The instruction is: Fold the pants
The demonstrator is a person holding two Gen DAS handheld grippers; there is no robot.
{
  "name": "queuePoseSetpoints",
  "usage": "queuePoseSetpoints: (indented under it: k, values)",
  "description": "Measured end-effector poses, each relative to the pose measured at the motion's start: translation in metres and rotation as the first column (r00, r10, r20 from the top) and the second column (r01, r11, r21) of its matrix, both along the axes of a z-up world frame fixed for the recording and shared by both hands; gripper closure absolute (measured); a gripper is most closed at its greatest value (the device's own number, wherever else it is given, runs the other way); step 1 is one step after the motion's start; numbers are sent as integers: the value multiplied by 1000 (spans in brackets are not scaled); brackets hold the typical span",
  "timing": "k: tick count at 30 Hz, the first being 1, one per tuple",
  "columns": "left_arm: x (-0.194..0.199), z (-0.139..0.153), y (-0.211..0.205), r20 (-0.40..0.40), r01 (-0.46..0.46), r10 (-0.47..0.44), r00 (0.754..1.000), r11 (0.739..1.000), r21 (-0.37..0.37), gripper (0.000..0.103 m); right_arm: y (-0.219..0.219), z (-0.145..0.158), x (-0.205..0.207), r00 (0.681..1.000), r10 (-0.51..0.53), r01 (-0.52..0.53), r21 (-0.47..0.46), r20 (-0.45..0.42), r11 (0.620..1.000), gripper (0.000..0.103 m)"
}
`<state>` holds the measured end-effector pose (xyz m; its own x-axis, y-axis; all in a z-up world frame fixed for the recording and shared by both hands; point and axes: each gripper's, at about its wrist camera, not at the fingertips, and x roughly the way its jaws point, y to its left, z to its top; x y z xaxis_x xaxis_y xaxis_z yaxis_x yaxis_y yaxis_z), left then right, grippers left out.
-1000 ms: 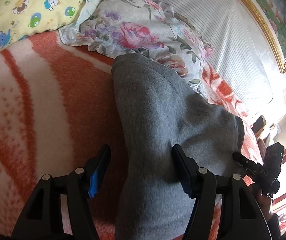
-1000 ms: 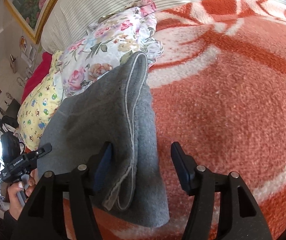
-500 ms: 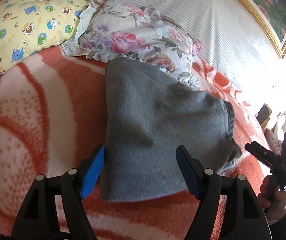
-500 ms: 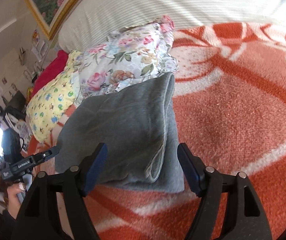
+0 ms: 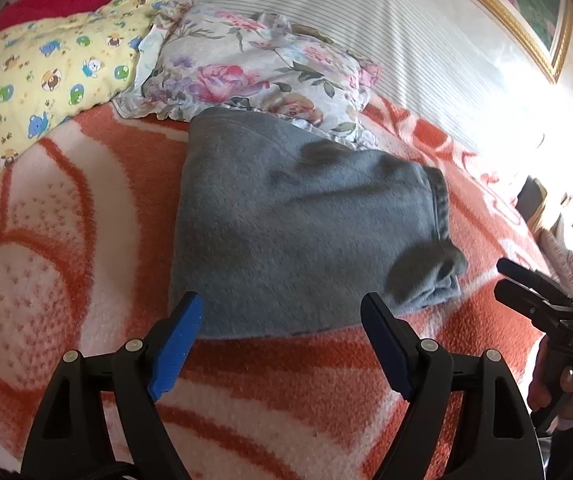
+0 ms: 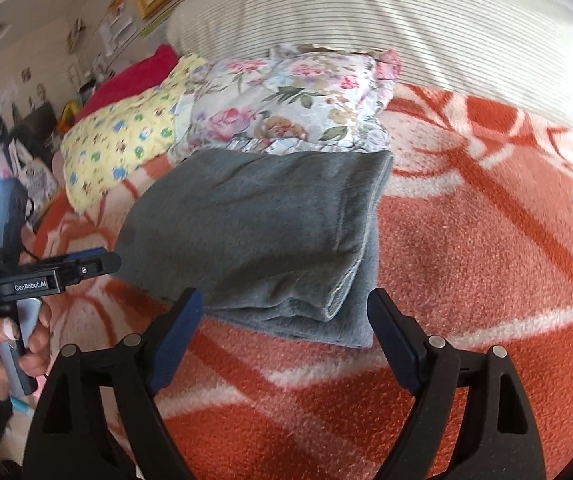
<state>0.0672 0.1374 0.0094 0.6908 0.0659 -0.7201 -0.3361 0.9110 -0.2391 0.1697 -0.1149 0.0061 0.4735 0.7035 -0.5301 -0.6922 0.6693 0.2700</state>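
The grey pants (image 5: 298, 224) lie folded in a compact stack on the orange and white blanket (image 5: 66, 240), their far edge against a floral pillow (image 5: 254, 76). They also show in the right wrist view (image 6: 270, 236), with layered edges at the near right corner. My left gripper (image 5: 282, 316) is open and empty, just short of the near edge of the pants. My right gripper (image 6: 286, 312) is open and empty, just short of the stack's near edge. Each gripper shows in the other's view, the right one (image 5: 526, 288) and the left one (image 6: 86, 264).
A yellow cartoon-print pillow (image 5: 46, 80) and a red one (image 5: 54, 0) lie at the back left. A striped white headboard (image 5: 366, 32) stands behind, with a gold-framed picture (image 5: 526, 8) above. Room clutter lies past the bed's edge (image 6: 26, 140).
Both grippers have let go of the pants and drawn back toward me. The pants now lie flat and folded on the blanket.
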Motion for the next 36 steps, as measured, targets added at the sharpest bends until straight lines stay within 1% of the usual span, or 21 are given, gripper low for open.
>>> queuePoseSetpoints:
  k: [4, 8, 13, 18, 21, 27, 31, 36]
  values:
    - [-6, 3, -8, -10, 3, -2, 1000, 1000, 26, 20, 7, 2, -11, 999, 27, -25, -45, 38, 999, 17]
    - [-14, 7, -12, -14, -5, 6, 1000, 999, 49, 20, 9, 1, -17, 998, 41, -38, -69, 53, 997, 17]
    - [-24, 16, -20, -16, -24, 27, 1000, 992, 127, 20, 10, 1, -24, 998, 45, -41, -72, 52, 997, 16]
    - [-29, 25, -33, -17, -19, 23, 1000, 978, 207, 19, 11, 3, -32, 996, 59, -54, -79, 61, 995, 14]
    - [-31, 30, -38, -14, -12, 15, 1000, 972, 236, 18, 14, 5, -38, 995, 73, -66, -90, 70, 994, 13]
    - [-34, 38, -45, -8, -16, 19, 1000, 964, 265, 15, 20, 10, -47, 990, 106, -95, -114, 92, 989, 10]
    - [-35, 39, -45, -7, -21, 23, 1000, 964, 264, 14, 25, 11, -50, 988, 119, -107, -124, 99, 987, 8]
    - [-40, 39, -43, -4, -56, 60, 998, 960, 273, 13, 30, 11, -51, 987, 127, -114, -132, 101, 985, 8]
